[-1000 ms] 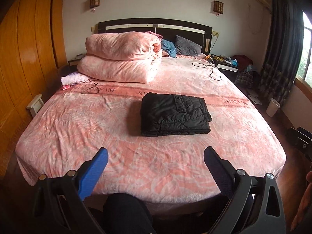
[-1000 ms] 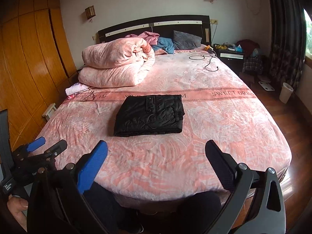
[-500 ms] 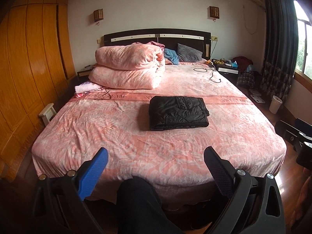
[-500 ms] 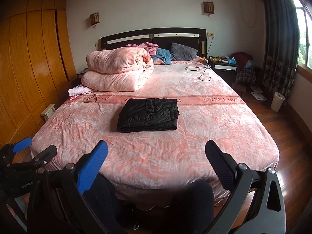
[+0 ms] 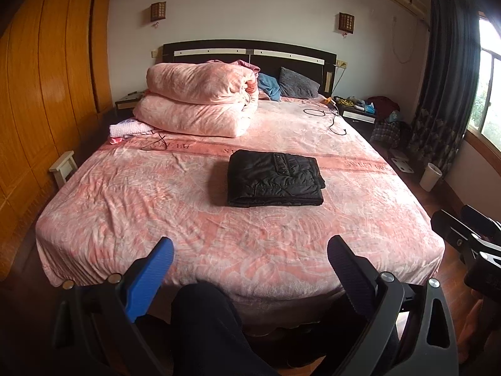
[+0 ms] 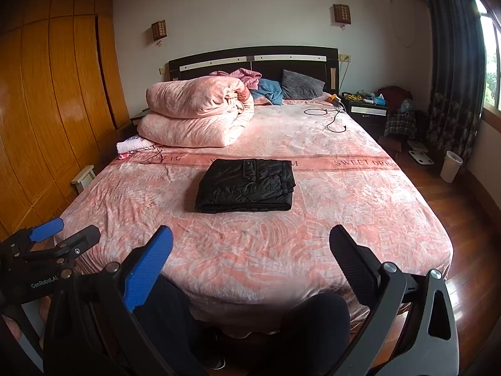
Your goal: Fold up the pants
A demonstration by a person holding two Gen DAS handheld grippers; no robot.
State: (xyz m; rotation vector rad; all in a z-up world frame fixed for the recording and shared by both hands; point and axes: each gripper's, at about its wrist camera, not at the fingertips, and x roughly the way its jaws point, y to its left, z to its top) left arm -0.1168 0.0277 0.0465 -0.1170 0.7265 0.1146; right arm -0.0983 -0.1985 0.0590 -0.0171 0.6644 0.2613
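Observation:
Black quilted pants (image 5: 275,178) lie folded in a neat rectangle in the middle of the pink bed (image 5: 156,206); they also show in the right wrist view (image 6: 247,185). My left gripper (image 5: 250,253) is open and empty, held back past the foot of the bed, well short of the pants. My right gripper (image 6: 250,247) is open and empty too, also off the foot of the bed. The left gripper shows at the left edge of the right wrist view (image 6: 64,233).
A folded pink duvet (image 5: 200,100) and pillows sit near the headboard, with a black cable (image 5: 332,119) at the right. A wooden wardrobe (image 5: 47,94) lines the left wall. A nightstand, bags and a white bin (image 5: 430,177) stand right of the bed. The person's legs (image 5: 213,322) are below the grippers.
Both grippers have drawn back from the bed and lifted, so the pants look smaller and farther away. Both stay open and empty.

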